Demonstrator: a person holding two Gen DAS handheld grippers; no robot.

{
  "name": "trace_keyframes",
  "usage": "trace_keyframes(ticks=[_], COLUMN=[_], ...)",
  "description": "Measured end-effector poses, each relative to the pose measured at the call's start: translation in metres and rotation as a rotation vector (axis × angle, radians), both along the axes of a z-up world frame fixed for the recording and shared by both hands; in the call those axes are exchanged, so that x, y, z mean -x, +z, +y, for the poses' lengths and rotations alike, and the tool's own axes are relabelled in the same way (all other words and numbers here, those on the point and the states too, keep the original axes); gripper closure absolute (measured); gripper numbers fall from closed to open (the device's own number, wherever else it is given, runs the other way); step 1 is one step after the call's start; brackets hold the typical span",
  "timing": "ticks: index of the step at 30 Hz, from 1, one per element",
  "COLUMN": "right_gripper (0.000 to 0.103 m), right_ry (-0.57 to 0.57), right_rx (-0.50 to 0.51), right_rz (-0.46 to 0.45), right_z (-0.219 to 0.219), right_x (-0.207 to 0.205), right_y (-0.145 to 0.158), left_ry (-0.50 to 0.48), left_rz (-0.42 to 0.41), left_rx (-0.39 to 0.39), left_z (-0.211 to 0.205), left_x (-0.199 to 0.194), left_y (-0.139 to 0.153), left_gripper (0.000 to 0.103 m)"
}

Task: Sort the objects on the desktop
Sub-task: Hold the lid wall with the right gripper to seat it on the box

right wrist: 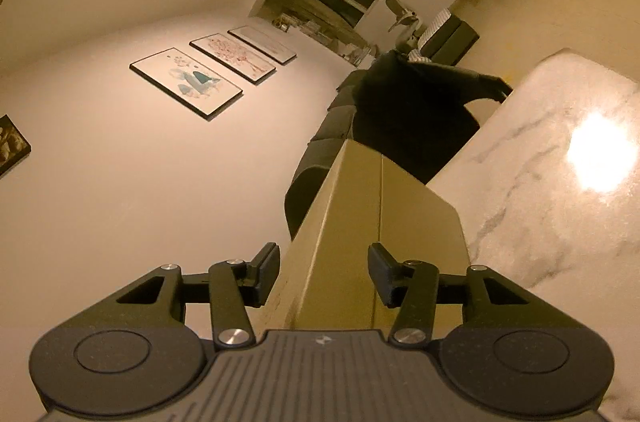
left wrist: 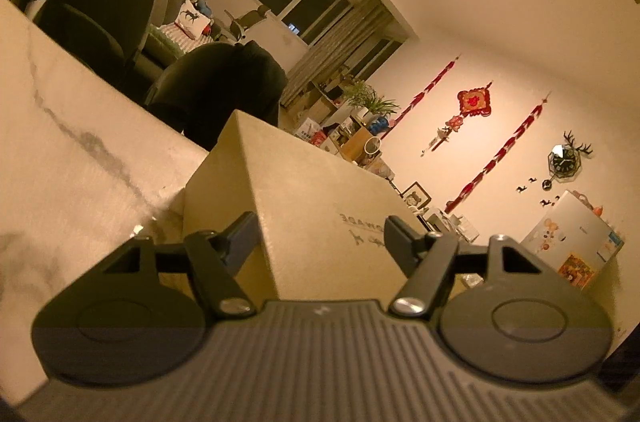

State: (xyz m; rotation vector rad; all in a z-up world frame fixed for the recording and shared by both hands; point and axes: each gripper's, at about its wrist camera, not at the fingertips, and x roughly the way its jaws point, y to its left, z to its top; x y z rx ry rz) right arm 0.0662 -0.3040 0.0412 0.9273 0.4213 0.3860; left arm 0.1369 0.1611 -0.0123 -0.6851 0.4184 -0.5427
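A tan cardboard box (left wrist: 320, 190) with faint printed lettering stands on the white marble-pattern table (left wrist: 72, 150). My left gripper (left wrist: 320, 236) is open wide, and a vertical corner of the box sits between its fingers, one finger on each side face. In the right wrist view the same box (right wrist: 360, 222) fills the centre. My right gripper (right wrist: 324, 270) is also open, straddling another edge of the box. Its left finger (right wrist: 266, 272) lies close against the box's side. I see no other desktop objects.
Black chairs (left wrist: 100, 6) stand behind the table's far edge. The marble table top (right wrist: 560, 162) stretches to the right of the box in the right wrist view. Shelves, plants and wall decorations (left wrist: 474, 102) fill the room beyond.
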Motion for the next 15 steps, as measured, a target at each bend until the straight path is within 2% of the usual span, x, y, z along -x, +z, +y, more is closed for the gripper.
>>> trace_keyframes(ticks=[3, 8, 15], right_gripper=[0.05, 0.053, 0.054], right_ry=[-0.013, 0.003, 0.03], right_rx=[0.04, 0.05, 0.051], right_rz=[0.003, 0.003, -0.007], right_z=[-0.002, -0.003, 0.001], right_x=[0.002, 0.004, 0.003], right_y=[-0.001, -0.006, -0.009], left_ry=[0.01, 0.005, -0.013], left_rz=[0.026, 0.087, 0.117], left_rx=[0.014, 0.049, 0.042], left_z=[0.002, 0.006, -0.003], left_x=[-0.001, -0.005, -0.006], left_y=[-0.007, -0.02, -0.024], left_gripper=[0.032, 0.029, 0.03])
